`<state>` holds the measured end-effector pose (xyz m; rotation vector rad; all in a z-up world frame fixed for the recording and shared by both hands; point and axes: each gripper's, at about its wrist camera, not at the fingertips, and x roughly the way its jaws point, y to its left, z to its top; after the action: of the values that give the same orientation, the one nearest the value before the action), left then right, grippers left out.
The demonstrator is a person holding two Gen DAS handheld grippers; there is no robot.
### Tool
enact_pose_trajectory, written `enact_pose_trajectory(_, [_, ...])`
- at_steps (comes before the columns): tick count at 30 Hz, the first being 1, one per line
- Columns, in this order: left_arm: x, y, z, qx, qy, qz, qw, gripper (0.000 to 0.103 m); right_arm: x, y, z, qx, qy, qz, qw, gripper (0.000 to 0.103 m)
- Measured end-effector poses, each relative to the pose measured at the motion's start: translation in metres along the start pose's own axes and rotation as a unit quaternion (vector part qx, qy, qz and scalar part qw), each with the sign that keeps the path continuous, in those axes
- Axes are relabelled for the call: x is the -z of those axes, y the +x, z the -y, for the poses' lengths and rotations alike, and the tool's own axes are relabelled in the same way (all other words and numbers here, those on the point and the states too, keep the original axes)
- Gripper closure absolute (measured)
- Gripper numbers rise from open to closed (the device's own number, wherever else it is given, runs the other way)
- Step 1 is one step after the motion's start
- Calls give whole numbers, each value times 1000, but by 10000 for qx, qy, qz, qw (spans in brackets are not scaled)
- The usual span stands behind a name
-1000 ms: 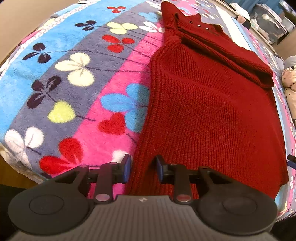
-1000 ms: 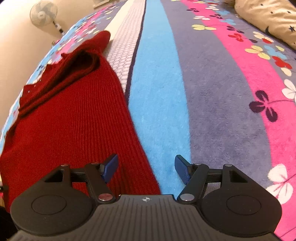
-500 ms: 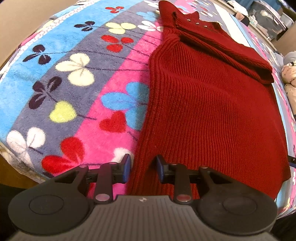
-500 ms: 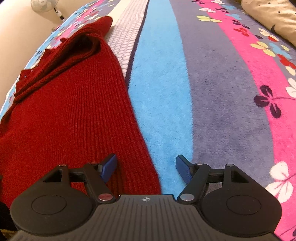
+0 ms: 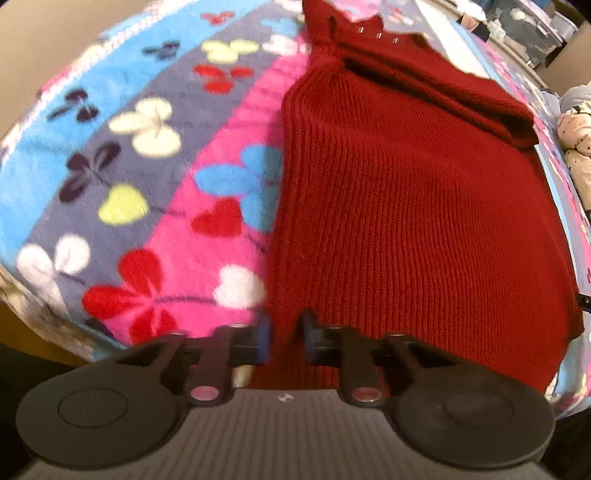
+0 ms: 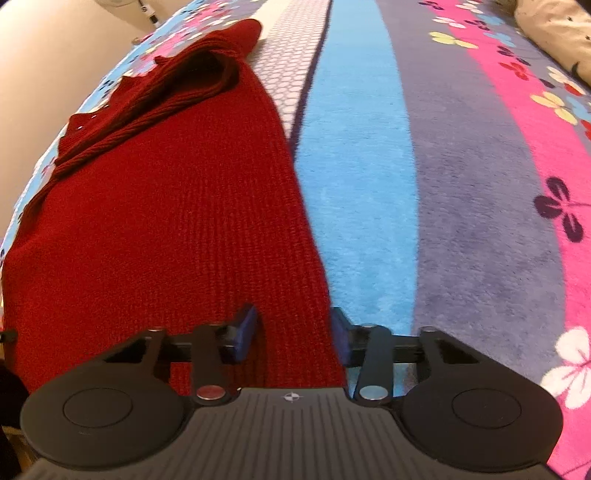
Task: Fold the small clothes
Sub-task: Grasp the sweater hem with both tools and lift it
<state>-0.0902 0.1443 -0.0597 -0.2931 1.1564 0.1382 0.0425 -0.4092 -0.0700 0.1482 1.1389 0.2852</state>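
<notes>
A dark red knitted sweater (image 5: 413,206) lies flat on a striped flowered blanket (image 5: 147,155), sleeves folded across its far end. My left gripper (image 5: 283,338) is at the sweater's near left hem corner, its jaws close together with the red knit between them. In the right wrist view the sweater (image 6: 166,214) fills the left half. My right gripper (image 6: 293,332) is at the near right hem corner, its jaws partly closed around the red edge with a gap left.
The blanket (image 6: 461,184) stretches away to the right in blue, grey and pink stripes. A beige star-print pillow (image 6: 554,33) lies at the far right. The bed edge (image 5: 44,325) drops off at the near left. Storage clutter (image 5: 535,26) stands beyond the bed.
Both grippers moved forward onto the hem. The left jaws narrowed slightly onto the knit. The right jaws closed from wide open to about half, now straddling the sweater's right edge.
</notes>
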Motion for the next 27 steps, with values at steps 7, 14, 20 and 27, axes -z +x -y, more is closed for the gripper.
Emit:
enact_pose_trajectory(7, [-3, -13, -4, 418, -206, 310, 9984, 88, -6, -17, 14, -746, 512, 341, 9953, 94])
enact_pose_trajectory(14, [2, 7, 2, 180, -53, -182, 9997, 76, -1, 0, 1, -37, 72, -56, 10000, 66])
enact_pose_trajectory(20, [2, 0, 2, 198, -26, 47, 9998, 90, 1, -2, -4, -102, -72, -9, 9999, 89])
enact_pose_trajectory(27, [-8, -47, 9, 725, 284, 745, 9942, 92, 0, -50, -1, -833, 219, 802, 9931, 96])
